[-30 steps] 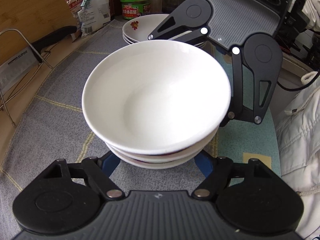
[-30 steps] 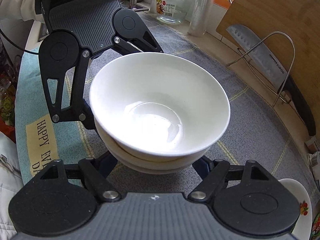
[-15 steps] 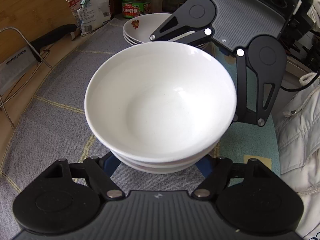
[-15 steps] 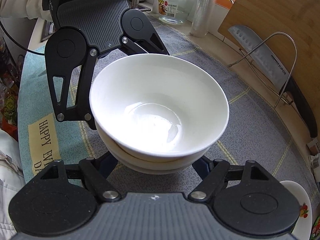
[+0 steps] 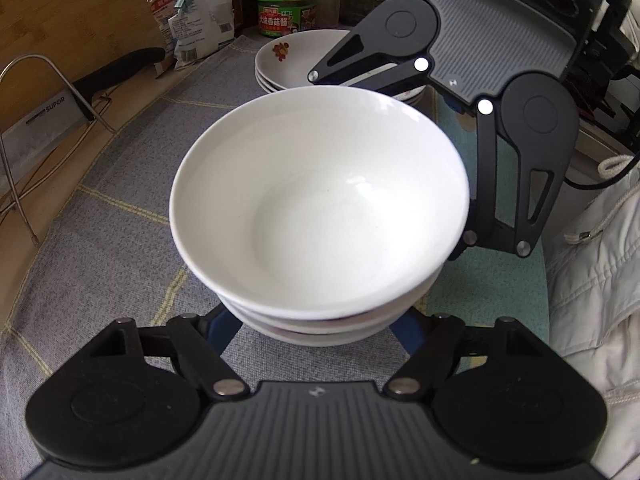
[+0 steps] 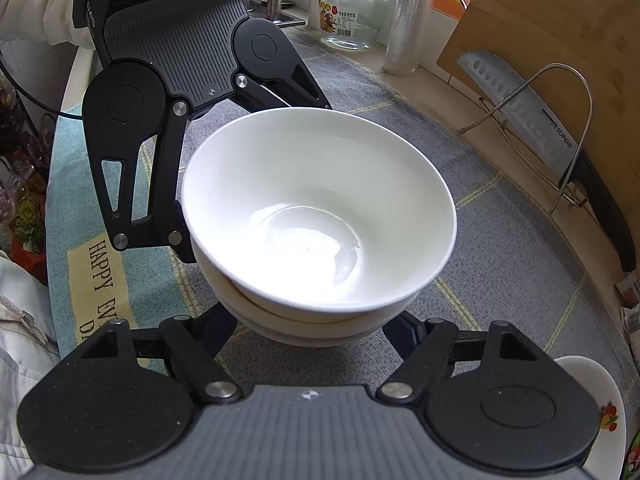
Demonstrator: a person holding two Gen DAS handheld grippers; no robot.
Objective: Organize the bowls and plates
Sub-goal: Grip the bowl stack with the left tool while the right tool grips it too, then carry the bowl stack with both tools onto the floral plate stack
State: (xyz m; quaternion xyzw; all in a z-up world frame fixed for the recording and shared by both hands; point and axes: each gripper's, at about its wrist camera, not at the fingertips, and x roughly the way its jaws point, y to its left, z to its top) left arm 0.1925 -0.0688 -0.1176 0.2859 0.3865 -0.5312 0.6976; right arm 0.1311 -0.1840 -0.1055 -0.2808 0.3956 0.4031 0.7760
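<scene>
Looking down the left gripper (image 5: 316,334) onto a stack of white bowls (image 5: 320,208), nested, several rims showing, sitting right between the blue fingers (image 5: 220,328) with both tips tucked out of sight under its lower curve; cannot tell whether the pads are actually pressing or just flanking it. Over to the right gripper (image 6: 312,338), coming at the same stack from the opposite side, jaws closing right now with the bowls between them, tips again hidden beneath the stack, so no calling contact there either. Two grippers facing each other across the bowls, then, each angled steeply downward. Under it all, a grey woven cloth (image 5: 120,200) with pale yellow lines spread over the bench, and beside that a teal mat (image 6: 100,272) with dark lettering on a cream patch. Beyond the bowls, near but apart, a stack of plates (image 5: 296,56) with a small fruit print, partly behind the right gripper's linkage. Further back, a green-lidded tub (image 5: 286,10), packets and bottles. Along the bench edge, a wire rack (image 6: 560,120) holding a broad knife (image 6: 520,108) against a wooden chopping board (image 6: 560,28), plus a glass jar (image 6: 352,12). At the side, a white padded jacket (image 5: 592,280)
</scene>
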